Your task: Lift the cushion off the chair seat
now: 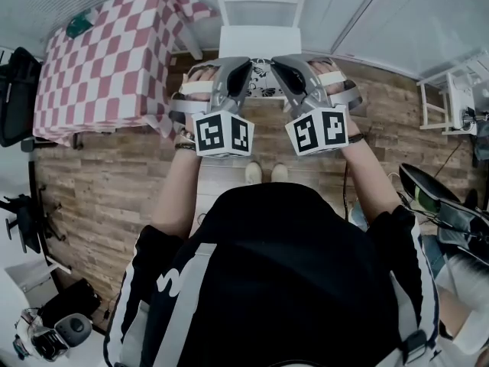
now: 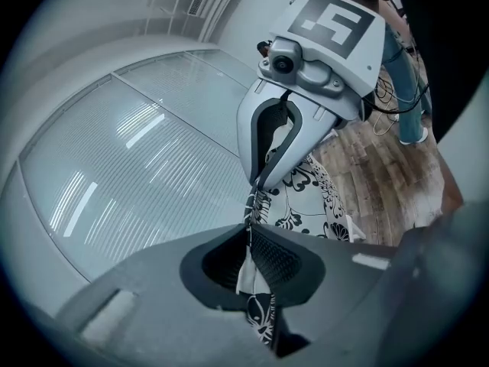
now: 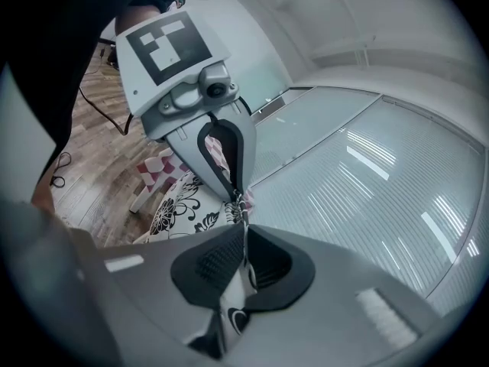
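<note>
Wood-plank floor, white chair [image 1: 258, 40] ahead. My left tongs [image 2: 248, 239] and right tongs [image 3: 244, 254] are each clenched on an edge of the floral cushion [image 2: 306, 197], over the seat. I judge: raise both ends level, together, lest fabric slip.

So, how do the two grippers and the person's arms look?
Both the left gripper and the right gripper are grey shells with dark ribbed pads. Each carries a white cube with black square markers. A pale strap crosses the left hand and the right hand. The person wears a black short-sleeved top with white stripes.
</note>
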`<act>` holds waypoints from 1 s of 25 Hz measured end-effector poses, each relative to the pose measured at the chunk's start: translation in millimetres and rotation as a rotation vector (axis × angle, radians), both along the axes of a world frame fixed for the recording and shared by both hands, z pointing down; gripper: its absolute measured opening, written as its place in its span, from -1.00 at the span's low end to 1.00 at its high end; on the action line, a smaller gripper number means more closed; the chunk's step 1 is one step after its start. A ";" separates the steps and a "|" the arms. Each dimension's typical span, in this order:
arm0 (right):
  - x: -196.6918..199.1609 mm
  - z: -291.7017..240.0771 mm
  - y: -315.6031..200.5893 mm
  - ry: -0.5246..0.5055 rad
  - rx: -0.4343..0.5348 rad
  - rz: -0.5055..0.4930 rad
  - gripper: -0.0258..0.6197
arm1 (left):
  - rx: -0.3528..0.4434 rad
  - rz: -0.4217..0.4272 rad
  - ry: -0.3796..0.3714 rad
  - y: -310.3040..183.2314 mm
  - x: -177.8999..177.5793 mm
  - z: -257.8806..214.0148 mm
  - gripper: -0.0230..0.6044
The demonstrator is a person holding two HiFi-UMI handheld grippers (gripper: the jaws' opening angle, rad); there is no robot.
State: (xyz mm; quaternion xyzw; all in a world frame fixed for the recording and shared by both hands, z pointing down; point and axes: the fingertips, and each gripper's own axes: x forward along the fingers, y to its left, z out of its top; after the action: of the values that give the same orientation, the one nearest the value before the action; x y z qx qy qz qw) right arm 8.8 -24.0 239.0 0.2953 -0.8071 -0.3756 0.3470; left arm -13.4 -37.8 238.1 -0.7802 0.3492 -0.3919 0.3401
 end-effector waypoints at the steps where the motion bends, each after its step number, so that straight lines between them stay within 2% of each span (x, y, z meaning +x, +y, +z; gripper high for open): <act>1: -0.4 -2.7 -0.7 -0.001 0.005 -0.001 -0.90 | 0.006 0.000 0.000 -0.9 -0.4 -2.8 -0.85; 15: 0.8 -35.4 -9.4 -0.028 0.060 0.005 -0.90 | 0.066 -0.016 0.040 -10.8 0.3 -37.1 -0.85; 25: 0.0 -46.3 -16.4 -0.035 0.090 0.002 -0.90 | 0.094 -0.024 0.033 -17.5 -0.8 -49.1 -0.85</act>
State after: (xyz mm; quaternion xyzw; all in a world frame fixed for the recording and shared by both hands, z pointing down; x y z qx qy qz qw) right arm 8.8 -40.4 192.6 0.3178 -0.7950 -0.4060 0.3197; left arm -14.2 -55.3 189.0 -0.7657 0.3819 -0.3663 0.3657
